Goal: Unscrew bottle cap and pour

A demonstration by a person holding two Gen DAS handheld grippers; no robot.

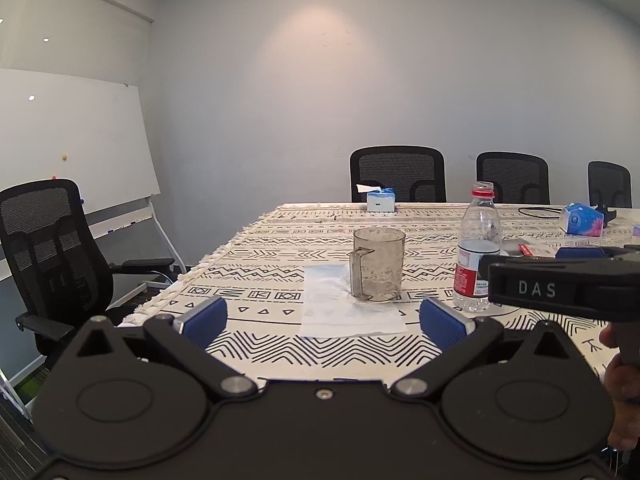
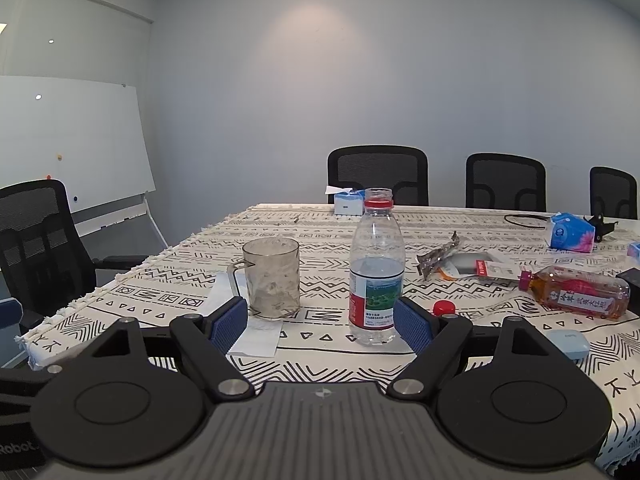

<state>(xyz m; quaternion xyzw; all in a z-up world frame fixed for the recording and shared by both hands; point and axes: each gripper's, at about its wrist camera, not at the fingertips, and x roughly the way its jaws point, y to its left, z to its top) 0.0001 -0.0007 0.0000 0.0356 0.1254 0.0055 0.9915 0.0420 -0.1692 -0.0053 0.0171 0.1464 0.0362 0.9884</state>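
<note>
Water bottle (image 2: 376,276) upright on the patterned tablecloth (image 2: 460,344), toward the near edge of the table, mouth uncapped, red neck ring showing, water up to about the top of the label. Red cap (image 2: 444,307) lying on the cloth just right of the bottle's base, partly hidden behind the right blue pad. Clear mug (image 2: 272,280) to the bottle's left, nearer the table's left edge, handle turned left, standing on the far end of a white paper towel (image 2: 256,338); some liquid or residue seemingly at the bottom, hard to tell through the scuffed wall.

Right gripper (image 2: 322,326) low over the near edge, jaws moderately wide, nothing pinched; bottle's base seen beyond and between the pads (image 2: 226,326), apparently not touched. Left gripper (image 1: 322,322) further left, jaws spread as wide as they go, empty, framing the mug (image 1: 378,266) and the paper towel (image 1: 348,308) from a little way back. In the left wrist view, bottle (image 1: 478,252) right of the mug, with the black body of the right gripper marked "DAS" crossing in front of its lower part and a hand (image 1: 622,392) on the handle below.

Toward the right edge, a tea bottle (image 2: 576,292) on its side, a crumpled wrapper (image 2: 438,258), a blue tissue pack (image 2: 570,232). Tissue box (image 2: 349,202) at the far edge.
</note>
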